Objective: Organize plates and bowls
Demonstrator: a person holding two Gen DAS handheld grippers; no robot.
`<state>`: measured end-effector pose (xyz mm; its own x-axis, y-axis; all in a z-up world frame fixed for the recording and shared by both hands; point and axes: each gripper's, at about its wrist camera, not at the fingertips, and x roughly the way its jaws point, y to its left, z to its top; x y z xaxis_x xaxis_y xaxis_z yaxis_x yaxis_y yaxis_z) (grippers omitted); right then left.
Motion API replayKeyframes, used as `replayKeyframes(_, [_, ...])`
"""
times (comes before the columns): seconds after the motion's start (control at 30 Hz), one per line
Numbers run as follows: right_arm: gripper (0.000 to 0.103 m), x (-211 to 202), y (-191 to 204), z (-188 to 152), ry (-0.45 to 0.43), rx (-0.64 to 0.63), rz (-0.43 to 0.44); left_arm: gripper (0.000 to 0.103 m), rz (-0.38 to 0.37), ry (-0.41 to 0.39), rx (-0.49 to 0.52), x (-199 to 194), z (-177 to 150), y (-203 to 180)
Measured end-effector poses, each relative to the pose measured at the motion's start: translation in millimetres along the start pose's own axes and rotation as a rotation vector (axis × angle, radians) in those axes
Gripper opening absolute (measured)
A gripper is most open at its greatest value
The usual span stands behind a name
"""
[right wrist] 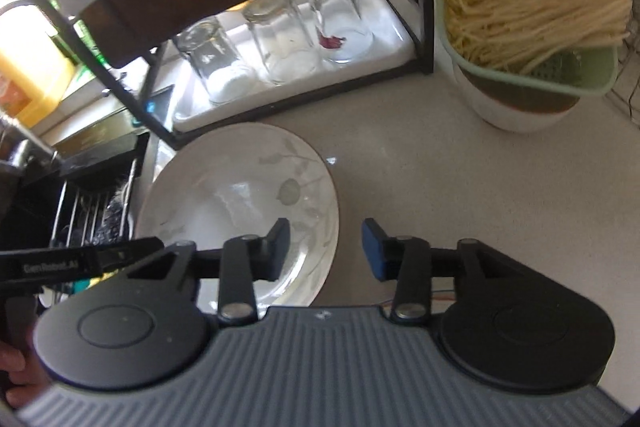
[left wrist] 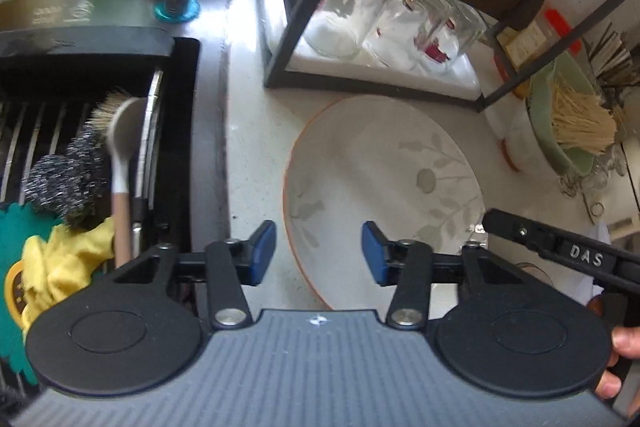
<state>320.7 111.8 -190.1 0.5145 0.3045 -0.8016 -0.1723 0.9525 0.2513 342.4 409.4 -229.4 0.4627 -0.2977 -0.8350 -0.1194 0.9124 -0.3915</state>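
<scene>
**Both grippers closing in on one plate — risks at the rim**

The white round ceramic plate with a grey leaf print and thin orange rim [left wrist: 384,187] lies flat on the pale speckled tabletop [right wrist: 420,163], just beside the dark sink [left wrist: 120,131] and in front of the black metal-frame rack [left wrist: 288,27] that shelters three upturned clear drinking glasses [right wrist: 276,39].

Left hand-held gripper [left wrist: 319,253]: jaws partly spread, nothing between the pads; the plate's near-left rim sits in the gap below them. Right hand-held gripper [right wrist: 325,251]: also partly spread and empty, its left pad over the plate's right edge, its right pad over bare tabletop. Whether either pad touches the plate, I cannot tell.

What could go wrong, as a judgement:
- The plate lies flat and glazed — a pad may fail to get under the rim and skate off, pushing the plate instead of gripping it.
- A push leftward sends it toward the sink edge; a push forward drives it into the rack foot.
- Two grippers on one plate: uneven lift would tilt it and let it slip.
- A high lift risks striking the rack's frame or jarring the glasses.
- The green plastic colander of pale noodles [right wrist: 532,15], stacked on a white bowl [right wrist: 508,111], stands well apart to the right.
</scene>
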Motion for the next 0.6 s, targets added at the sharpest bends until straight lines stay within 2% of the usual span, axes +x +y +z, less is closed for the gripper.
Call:
replayKeyframes(0.13, [0.039, 8.4, 1.1, -0.3, 0.003, 0.027, -0.025, 0.045, -0.03, 0.011, 0.03, 9.2, 10.3, 3.9])
replayKeyframes(0.27, [0.029, 18.8, -0.3, 2.2, 0.009, 0.066, -0.046, 0.039, -0.074, 0.028, -0.008, 15.2, 22.2, 14.9])
replayKeyframes(0.37, [0.021, 26.9, -1.6, 2.8, 0.026, 0.119, -0.022, 0.035, -0.076, 0.06, 0.024, 22.7, 29.2, 14.9])
replayKeyframes(0.47, [0.021, 30.0, 3.4, 1.9, 0.03, 0.102, -0.035, 0.035, -0.081, 0.073, 0.051, 25.3, 35.2, 14.2])
replayKeyframes(0.6, [0.021, 35.9, -1.2, 0.4, 0.044, 0.152, -0.011, 0.035, -0.084, 0.099, 0.089, 28.9, 38.1, 11.8])
